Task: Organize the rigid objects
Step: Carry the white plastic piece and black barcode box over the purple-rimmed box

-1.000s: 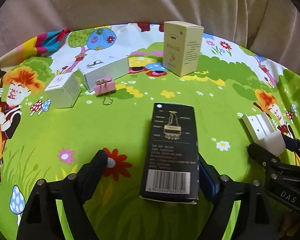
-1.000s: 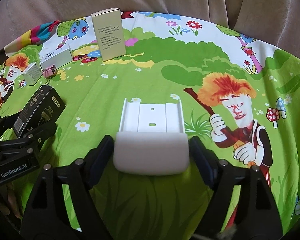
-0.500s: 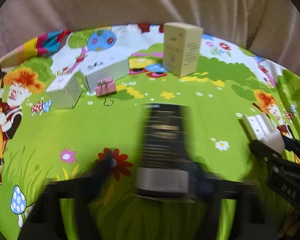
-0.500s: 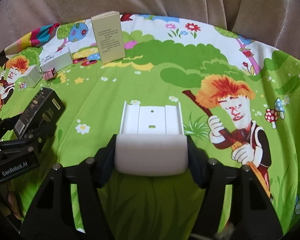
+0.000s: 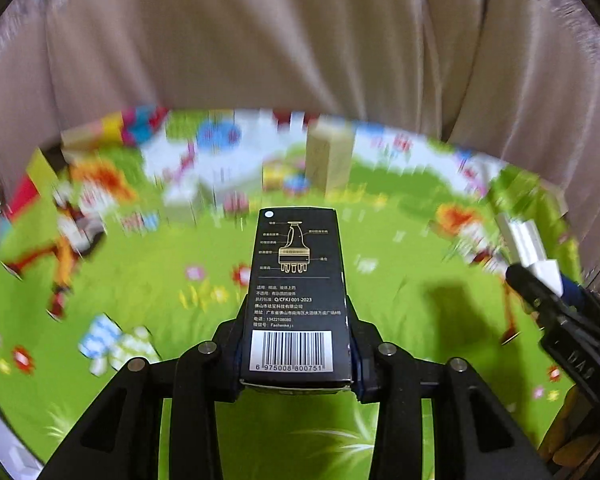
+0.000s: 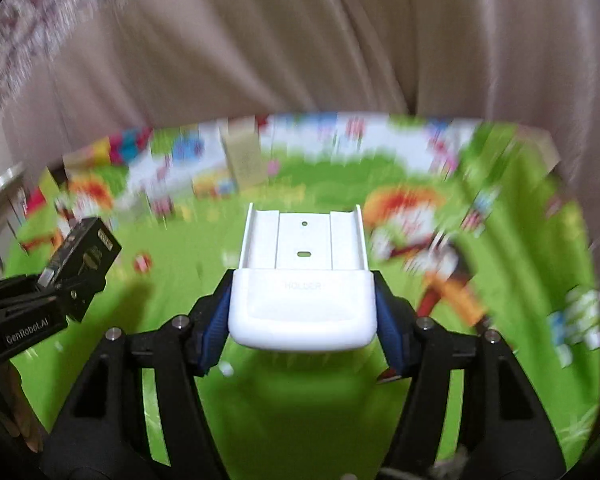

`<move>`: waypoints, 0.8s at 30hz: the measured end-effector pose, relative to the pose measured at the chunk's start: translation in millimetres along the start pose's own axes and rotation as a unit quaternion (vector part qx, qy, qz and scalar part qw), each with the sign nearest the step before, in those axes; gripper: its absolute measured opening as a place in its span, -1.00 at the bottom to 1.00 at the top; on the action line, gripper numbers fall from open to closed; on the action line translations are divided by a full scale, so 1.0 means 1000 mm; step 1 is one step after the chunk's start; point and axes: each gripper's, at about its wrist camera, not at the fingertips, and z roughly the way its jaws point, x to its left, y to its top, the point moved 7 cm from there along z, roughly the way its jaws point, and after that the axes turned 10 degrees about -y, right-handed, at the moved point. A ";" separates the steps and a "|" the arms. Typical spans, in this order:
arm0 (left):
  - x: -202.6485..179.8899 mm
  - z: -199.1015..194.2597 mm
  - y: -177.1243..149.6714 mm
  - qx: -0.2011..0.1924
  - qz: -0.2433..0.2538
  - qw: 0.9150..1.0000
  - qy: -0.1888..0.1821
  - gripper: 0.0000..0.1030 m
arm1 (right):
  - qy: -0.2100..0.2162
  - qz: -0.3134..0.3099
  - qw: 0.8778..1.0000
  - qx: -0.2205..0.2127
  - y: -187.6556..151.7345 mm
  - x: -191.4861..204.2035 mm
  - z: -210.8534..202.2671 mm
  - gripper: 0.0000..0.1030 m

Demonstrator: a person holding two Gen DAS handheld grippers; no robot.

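While blurred, only right view reads "HOLDER" (image 6: 303, 285)

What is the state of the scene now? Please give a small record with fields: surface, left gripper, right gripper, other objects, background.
surface: green cartoon-print cloth, blurred
left gripper: shut on black box, barcode end nearest the camera
right gripper: shut on white holder, marked HOLDER
other objects: tall beige box standing at the far side; smaller items too blurred to tell
background: beige curtain
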 end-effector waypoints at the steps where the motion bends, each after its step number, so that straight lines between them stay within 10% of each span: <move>1: -0.006 -0.017 0.009 -0.028 0.011 1.000 0.006 -0.24 | -0.001 0.006 1.000 -0.026 0.010 -0.003 -0.014 0.30; 13: -0.045 -0.180 0.055 -0.309 0.079 0.947 0.040 -0.23 | -0.072 -0.023 0.923 -0.377 0.071 0.001 -0.214 0.30; 19: -0.043 -0.231 0.053 -0.368 0.087 0.924 0.057 -0.23 | -0.078 -0.065 0.891 -0.443 0.072 0.032 -0.259 0.30; 24: -0.035 -0.250 0.044 -0.375 0.087 0.921 0.064 -0.23 | -0.050 -0.081 0.890 -0.445 0.070 0.052 -0.266 0.30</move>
